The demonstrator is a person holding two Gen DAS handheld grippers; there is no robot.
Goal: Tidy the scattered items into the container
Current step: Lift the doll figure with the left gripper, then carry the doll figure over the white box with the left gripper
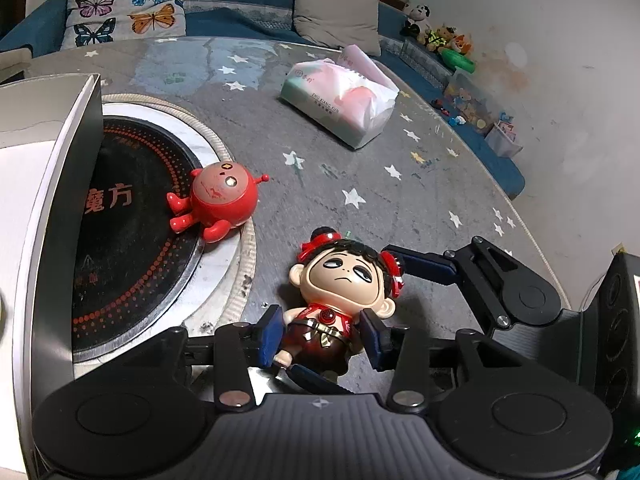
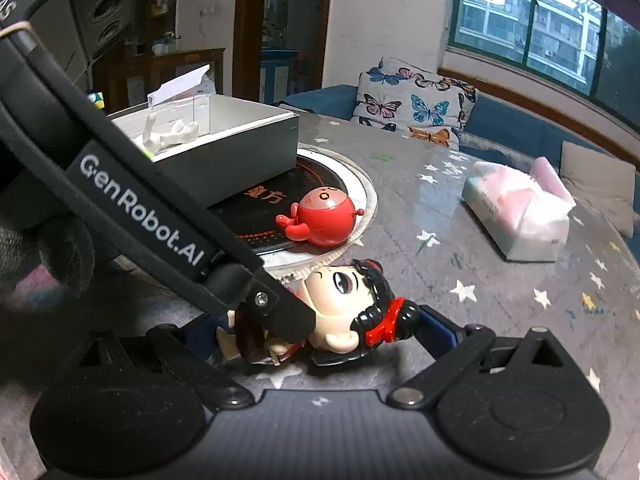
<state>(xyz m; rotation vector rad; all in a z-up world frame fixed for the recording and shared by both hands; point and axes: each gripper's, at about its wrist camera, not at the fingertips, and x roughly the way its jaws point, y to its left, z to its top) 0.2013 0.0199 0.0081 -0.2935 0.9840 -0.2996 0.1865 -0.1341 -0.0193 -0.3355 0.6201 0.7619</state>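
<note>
A big-headed doll [image 1: 340, 300] with black hair and red buns lies on its back on the grey star-patterned table [image 1: 360, 168]. My left gripper [image 1: 320, 338] is open, its blue pads on either side of the doll's red torso, a small gap on each side. My right gripper [image 2: 316, 334] is open around the doll's head [image 2: 340, 296]; its finger [image 1: 424, 266] shows by the doll's red bun in the left wrist view. A red round robot toy [image 1: 218, 204] lies on the black hotplate rim [image 2: 320, 216]. The grey box [image 2: 240, 148] holds white items.
A pink and green tissue pack [image 1: 344, 100] lies further back on the table [image 2: 520, 216]. The black round hotplate [image 1: 132, 240] is set in the table under the box [image 1: 56, 208]. A sofa with a butterfly cushion [image 1: 128, 4] lies beyond the table.
</note>
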